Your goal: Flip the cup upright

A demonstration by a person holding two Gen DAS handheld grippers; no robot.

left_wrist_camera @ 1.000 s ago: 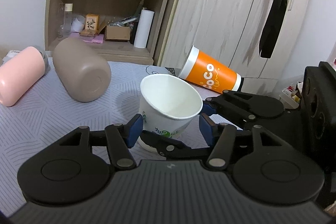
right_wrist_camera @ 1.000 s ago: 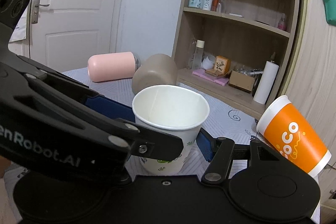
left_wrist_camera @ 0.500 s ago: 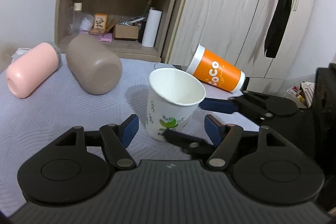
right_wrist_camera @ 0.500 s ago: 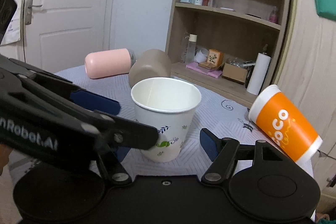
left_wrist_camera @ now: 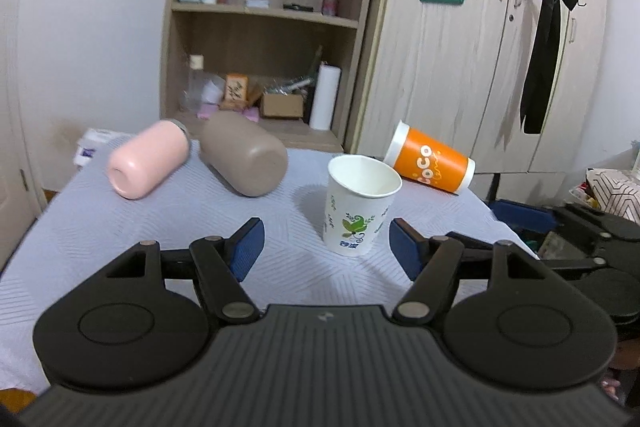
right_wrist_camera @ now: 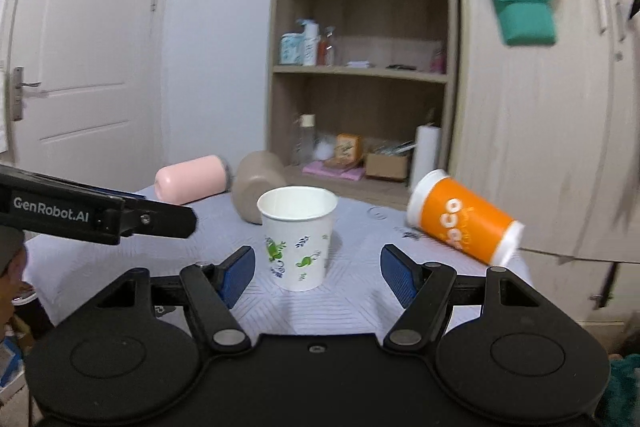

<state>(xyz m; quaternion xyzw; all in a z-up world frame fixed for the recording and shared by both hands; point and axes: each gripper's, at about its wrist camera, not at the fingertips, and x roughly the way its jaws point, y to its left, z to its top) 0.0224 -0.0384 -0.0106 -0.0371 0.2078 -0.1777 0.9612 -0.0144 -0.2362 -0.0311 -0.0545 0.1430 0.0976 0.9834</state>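
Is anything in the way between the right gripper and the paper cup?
Nothing visible. The paper cup stands upright on the table, just ahead of the open right gripper, with only bare cloth between them. The orange cup lies off to the side.

A home bedroom: wooden wardrobe, toiletry-filled shelves, cloth-covered table, panelled door.

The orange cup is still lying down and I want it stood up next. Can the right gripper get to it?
Probably yes: the right gripper is open, and the orange cup lies unobstructed beside the upright paper cup.
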